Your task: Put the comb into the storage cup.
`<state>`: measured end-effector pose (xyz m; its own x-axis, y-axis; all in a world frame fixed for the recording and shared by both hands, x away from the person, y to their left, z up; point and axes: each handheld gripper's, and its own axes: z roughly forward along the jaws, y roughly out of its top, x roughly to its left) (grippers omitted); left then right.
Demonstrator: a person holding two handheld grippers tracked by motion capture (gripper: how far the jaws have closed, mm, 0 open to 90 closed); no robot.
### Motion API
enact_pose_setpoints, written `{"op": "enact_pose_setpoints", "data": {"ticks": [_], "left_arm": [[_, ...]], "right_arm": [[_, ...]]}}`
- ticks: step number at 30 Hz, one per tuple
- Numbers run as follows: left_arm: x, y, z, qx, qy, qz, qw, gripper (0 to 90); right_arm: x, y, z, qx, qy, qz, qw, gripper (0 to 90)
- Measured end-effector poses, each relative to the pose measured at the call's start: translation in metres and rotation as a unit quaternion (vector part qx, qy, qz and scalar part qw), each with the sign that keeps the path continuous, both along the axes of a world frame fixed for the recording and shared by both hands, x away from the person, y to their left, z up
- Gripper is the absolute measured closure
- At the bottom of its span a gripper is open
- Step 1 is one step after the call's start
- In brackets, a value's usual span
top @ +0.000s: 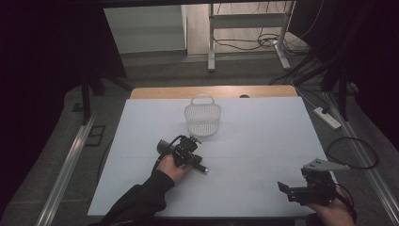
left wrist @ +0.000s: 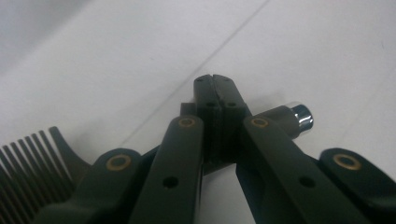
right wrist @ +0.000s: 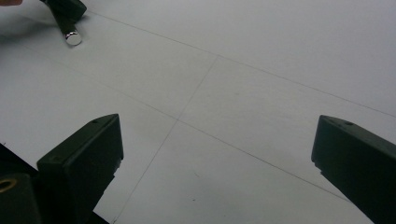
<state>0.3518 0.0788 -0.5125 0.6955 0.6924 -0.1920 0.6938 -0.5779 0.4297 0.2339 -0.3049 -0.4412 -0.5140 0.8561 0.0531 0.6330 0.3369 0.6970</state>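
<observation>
Left hand-held gripper: jaws fully together, tips meeting with no gap in the left gripper view. A dark cylinder with a chrome end cap sits just behind and beneath the closed tips, its silver end poking out to one side of the jaws. I cannot tell from the left gripper view whether the pads pinch any part of it or simply lie over it. In the high view the same chrome end shows right at the tip of this hand-held gripper, low on the table.

A dark comb lies beside the left hand-held gripper's body, teeth fanned out, at the lower corner of its own view.

White mesh basket: beyond the left hand-held gripper, near but apart from it, upright, handle up.

Right hand-held gripper: jaws stand wide apart, nothing between them, bare table under them. It is well apart from the left one; the chrome-tipped cylinder shows far ahead of its jaws.
</observation>
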Motion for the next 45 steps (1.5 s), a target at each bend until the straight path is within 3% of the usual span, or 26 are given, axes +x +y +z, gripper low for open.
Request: {"op": "enact_pose_setpoints", "data": {"ticks": [11,19,38,45], "left_arm": [[-0.018,0.000,0.000,0.011,0.017,-0.011,0.9997,89.0],[-0.027,0.018,0.000,0.003,0.041,-0.006,0.9992,89.0],[-0.048,0.057,0.002,0.043,0.057,0.008,0.9974,89.0],[-0.053,0.073,0.002,0.050,0.064,0.025,0.9964,89.0]], "right_arm": [[0.000,0.001,0.000,-0.002,-0.002,0.001,1.0000,2.7],[0.000,0.001,0.000,-0.003,0.000,0.000,1.0000,2.7],[0.001,0.001,-0.001,-0.006,0.005,-0.003,1.0000,2.7],[0.001,0.002,-0.001,-0.007,0.005,-0.003,1.0000,2.7]]}}
